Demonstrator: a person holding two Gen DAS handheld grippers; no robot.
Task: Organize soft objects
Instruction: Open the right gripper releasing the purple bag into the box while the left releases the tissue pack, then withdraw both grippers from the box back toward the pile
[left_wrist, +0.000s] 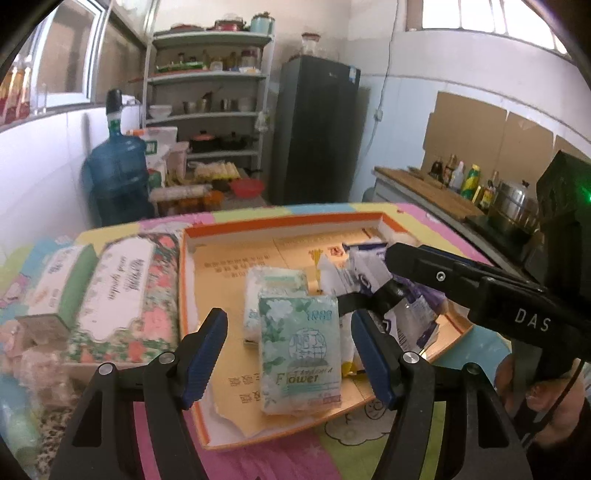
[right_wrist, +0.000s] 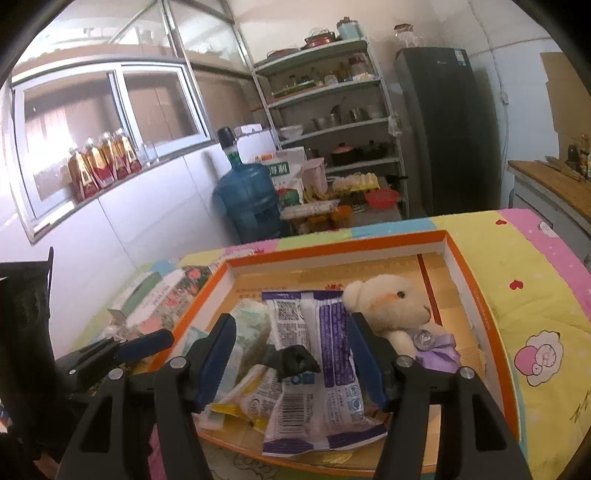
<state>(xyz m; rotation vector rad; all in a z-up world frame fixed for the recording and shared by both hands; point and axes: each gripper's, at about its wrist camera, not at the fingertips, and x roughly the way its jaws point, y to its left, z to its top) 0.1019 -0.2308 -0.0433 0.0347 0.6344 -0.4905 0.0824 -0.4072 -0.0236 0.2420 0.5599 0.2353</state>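
Left wrist view first: the left tongs (left_wrist: 288, 354) are spread wide, and a tissue pack (left_wrist: 300, 347) sits between the pads without either pad pressing on it, so nothing is held. The pack lies in the orange tray (left_wrist: 280, 225), propped on a second pack (left_wrist: 275, 284) behind it. It's a film-wrapped wad of tissue, so I'd guess very light, squashy and a bit slick on the wrap. I'd pinch it across the short sides near the middle, where the bulk is, not by a corner or the film will just crumple. Left of the tray, on the bench (left_wrist: 236, 458), there's a big floral tissue pack (left_wrist: 129, 295), probably too fat for anything but an end-on pinch. The right tongs (left_wrist: 369, 295) reach in from the right over the wrappers.

Right wrist view: those right tongs (right_wrist: 291, 354) are open too, fairly wide, hovering over a purple and white pouch (right_wrist: 317, 369) with no pad on it. The pouch looks flat, crinkly and slippery, almost no weight, so I'd go for a folded edge or the sealed end. The teddy (right_wrist: 395, 302) sits at the right end of the tray, plush and forgiving; the body or head gives the best bite, and it looks like it would flop if lifted by a limb
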